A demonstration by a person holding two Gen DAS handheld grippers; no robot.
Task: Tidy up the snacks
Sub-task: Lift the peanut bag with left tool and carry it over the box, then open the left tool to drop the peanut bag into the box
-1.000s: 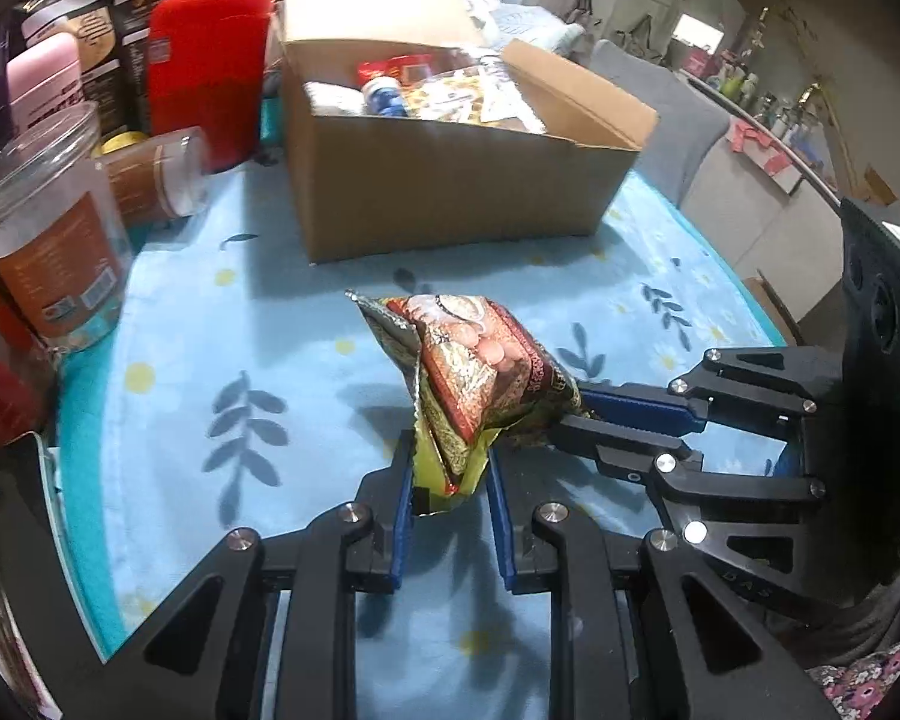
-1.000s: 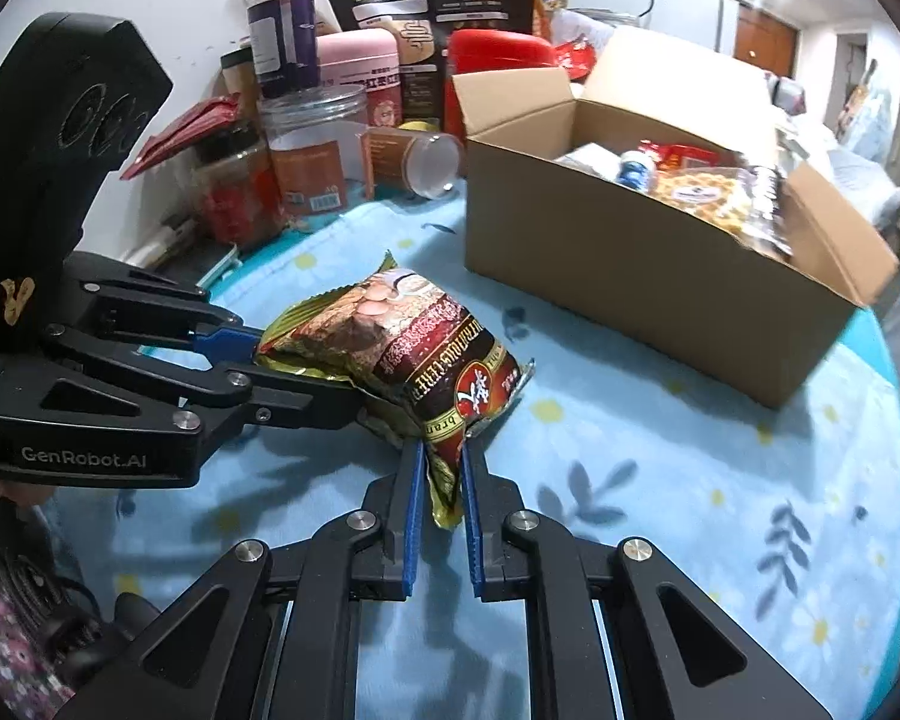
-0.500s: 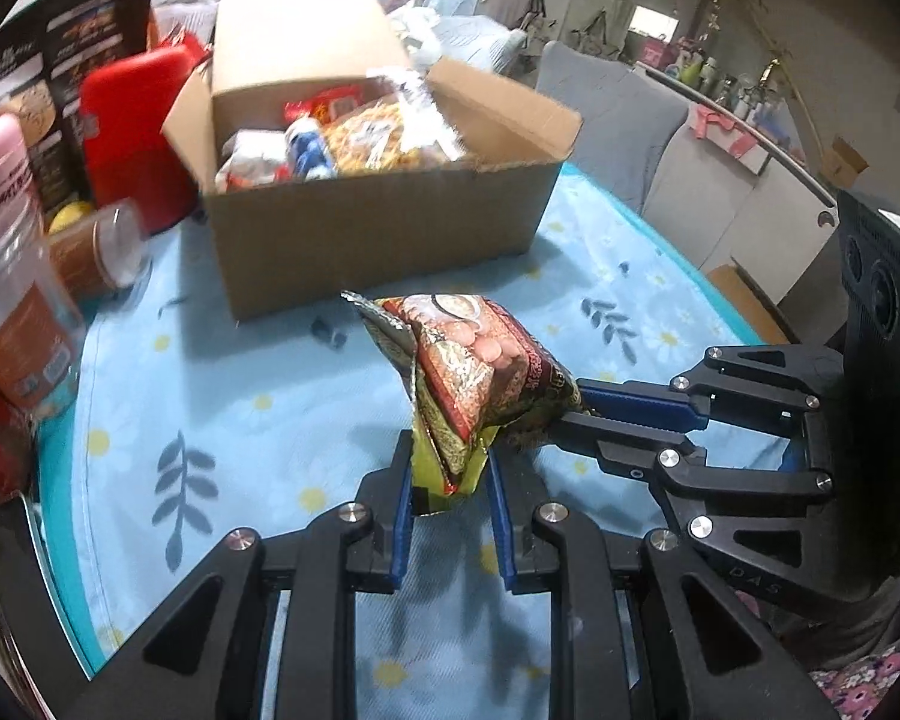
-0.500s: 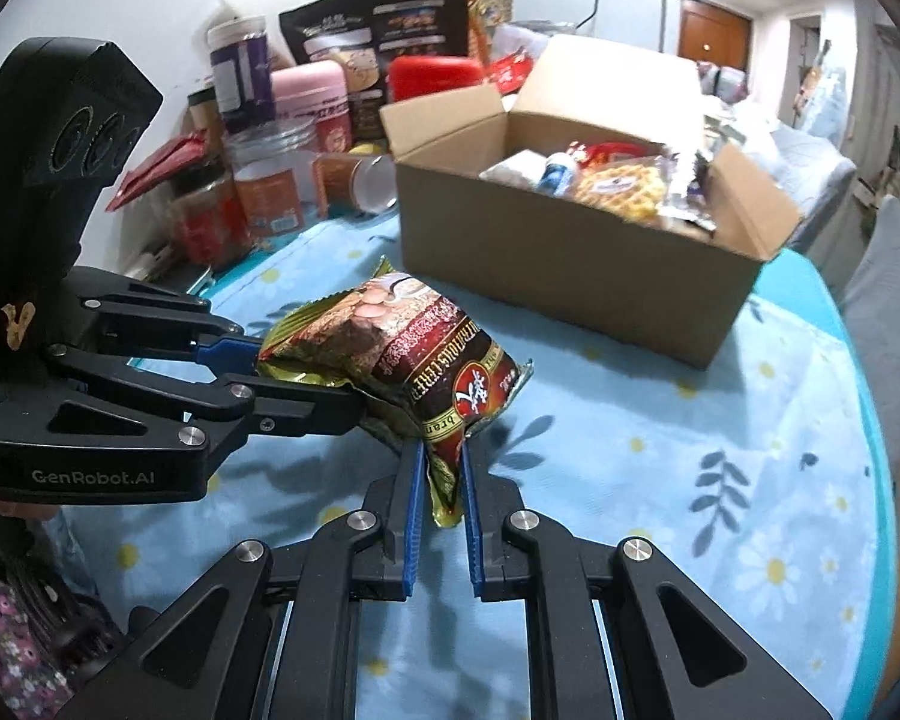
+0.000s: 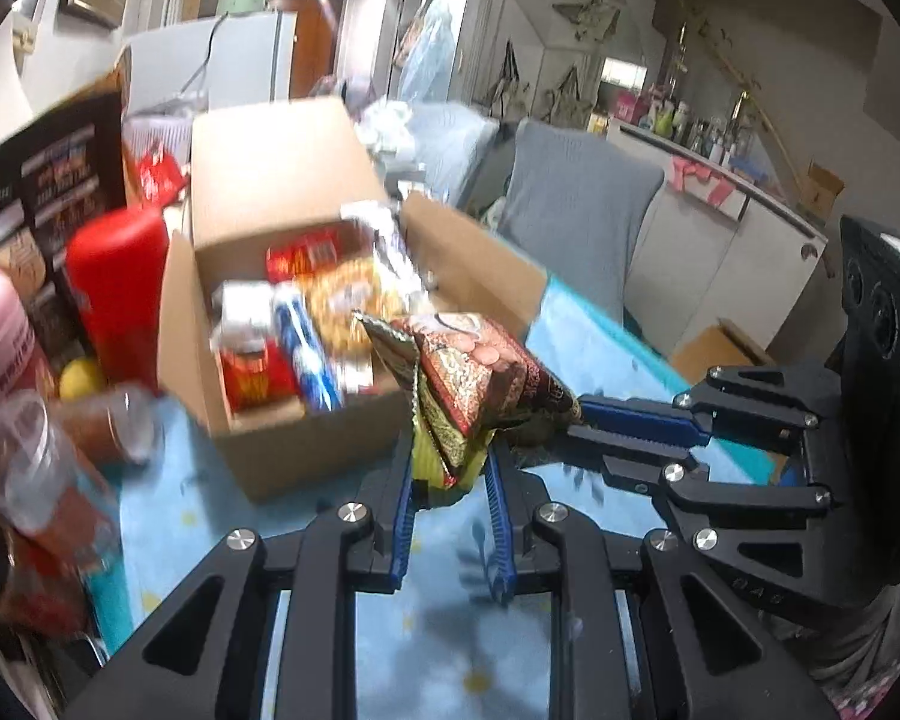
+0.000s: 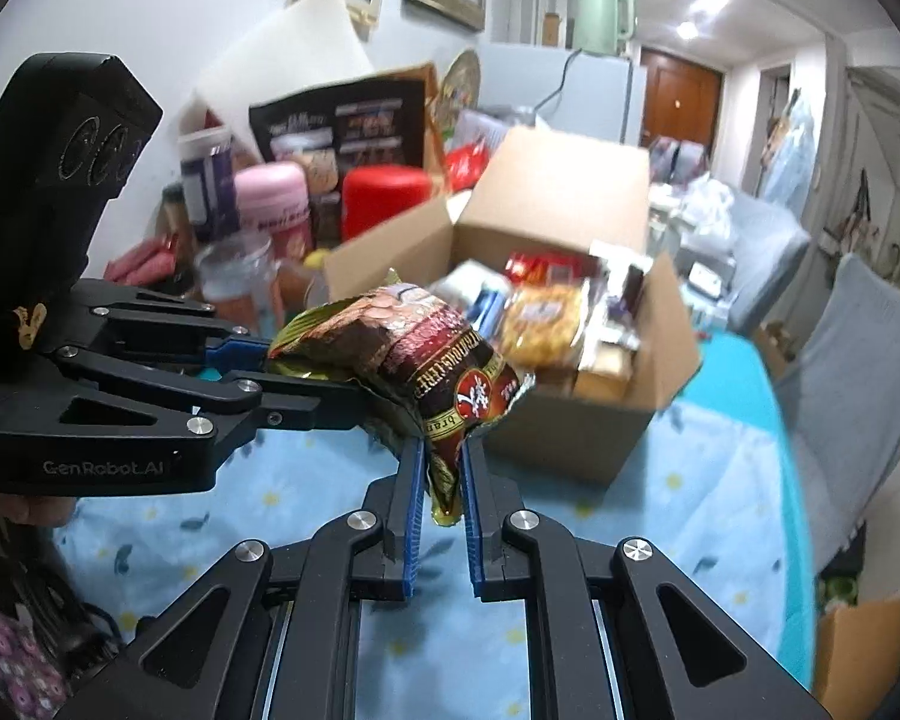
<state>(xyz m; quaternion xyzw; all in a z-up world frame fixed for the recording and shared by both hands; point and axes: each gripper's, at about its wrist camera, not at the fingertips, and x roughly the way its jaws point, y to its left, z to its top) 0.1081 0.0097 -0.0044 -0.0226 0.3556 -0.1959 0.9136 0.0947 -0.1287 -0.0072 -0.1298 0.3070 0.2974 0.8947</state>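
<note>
- A snack bag [image 5: 474, 384] is held above the tablecloth [image 5: 450, 630], pinched between the fingers of the left gripper [image 5: 450, 480] and the right gripper [image 6: 441, 480], which meet at it from two sides.
- A cardboard box [image 6: 570, 426] is set on the tablecloth just behind the bag, and packets [image 5: 306, 324] are packed inside it.
- Jars and canisters [image 6: 270, 204] are gathered to the left of the box.
- A chair [image 5: 570, 222] is placed behind the table, to the right.

Bright indoor light, ceiling glare, motion blur across the background, dark fisheye-warped corners.
</note>
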